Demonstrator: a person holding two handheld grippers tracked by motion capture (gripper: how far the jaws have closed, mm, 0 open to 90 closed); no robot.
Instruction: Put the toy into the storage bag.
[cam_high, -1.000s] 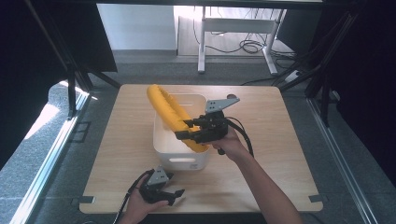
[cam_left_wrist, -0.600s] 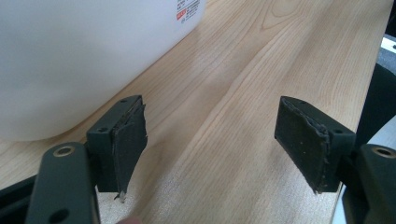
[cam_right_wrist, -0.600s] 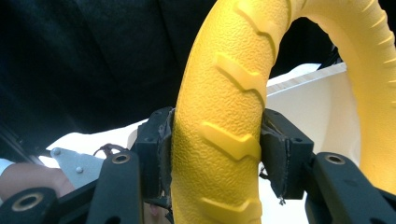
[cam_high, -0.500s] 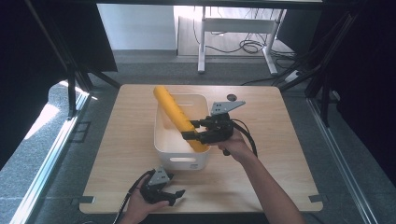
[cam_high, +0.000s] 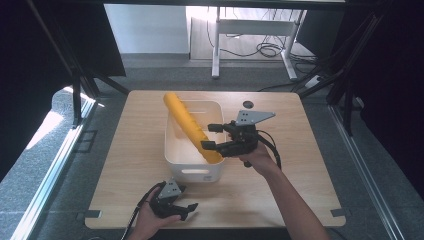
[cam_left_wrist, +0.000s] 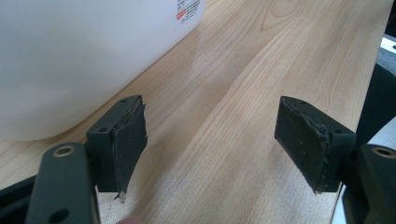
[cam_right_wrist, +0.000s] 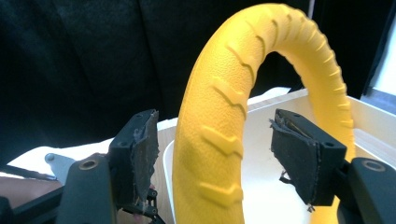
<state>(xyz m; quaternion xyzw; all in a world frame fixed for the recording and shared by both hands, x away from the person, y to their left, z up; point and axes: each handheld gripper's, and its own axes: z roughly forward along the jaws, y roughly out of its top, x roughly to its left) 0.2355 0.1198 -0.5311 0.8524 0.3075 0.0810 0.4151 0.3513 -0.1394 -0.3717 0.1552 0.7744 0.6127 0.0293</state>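
A yellow ribbed ring (cam_high: 187, 125), like a toy tyre, stands on edge in the white bin (cam_high: 192, 172) and leans toward the bin's far left corner. My right gripper (cam_high: 207, 136) reaches over the bin's right rim with its jaws either side of the ring's lower part. In the right gripper view the ring (cam_right_wrist: 219, 130) rises between the two pads with a gap on each side, so this gripper (cam_right_wrist: 210, 154) is open. My left gripper (cam_high: 187, 210) rests low at the table's front edge, open and holding nothing; its own view has the bin's wall (cam_left_wrist: 70, 56) close by.
The wooden table (cam_high: 135, 150) has bare room left and right of the bin. Black frame posts stand around the table, and a white desk with cables sits beyond the far edge. The person's right forearm (cam_high: 290, 195) crosses the front right of the table.
The ring has turned from showing its open face to standing edge-on. The right gripper has shifted slightly right beside it. The left gripper has stayed put.
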